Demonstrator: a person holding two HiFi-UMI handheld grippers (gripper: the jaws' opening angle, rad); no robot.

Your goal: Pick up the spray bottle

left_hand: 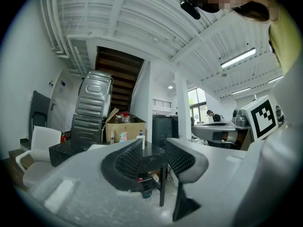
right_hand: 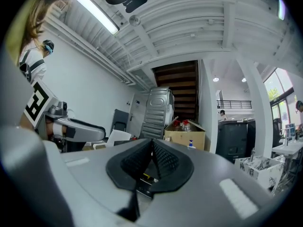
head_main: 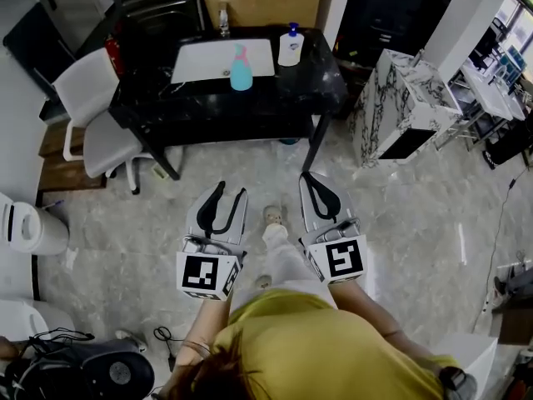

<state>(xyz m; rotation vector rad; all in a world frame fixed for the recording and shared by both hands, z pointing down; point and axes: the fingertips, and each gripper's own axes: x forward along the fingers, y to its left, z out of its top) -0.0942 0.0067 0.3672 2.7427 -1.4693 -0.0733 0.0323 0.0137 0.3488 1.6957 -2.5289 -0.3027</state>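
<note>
The spray bottle (head_main: 241,67), teal with a pink top, stands upright on a white mat (head_main: 208,61) on the black table (head_main: 283,98) ahead. In the left gripper view the spray bottle (left_hand: 124,136) shows small and far off, left of the jaws. My left gripper (head_main: 232,190) is held over the floor well short of the table, open, with nothing between its fingers; the left gripper (left_hand: 154,148) shows a clear gap. My right gripper (head_main: 306,177) hangs beside it, shut and empty; in its own view the right gripper (right_hand: 152,143) has its pads together.
A white pump bottle (head_main: 291,47) and a small clear bottle (head_main: 223,19) also stand on the table. A white chair (head_main: 92,98) sits at its left end, a marble-patterned cabinet (head_main: 400,98) to its right, a cardboard box (head_main: 266,2) behind. Marble floor (head_main: 400,215) lies between me and the table.
</note>
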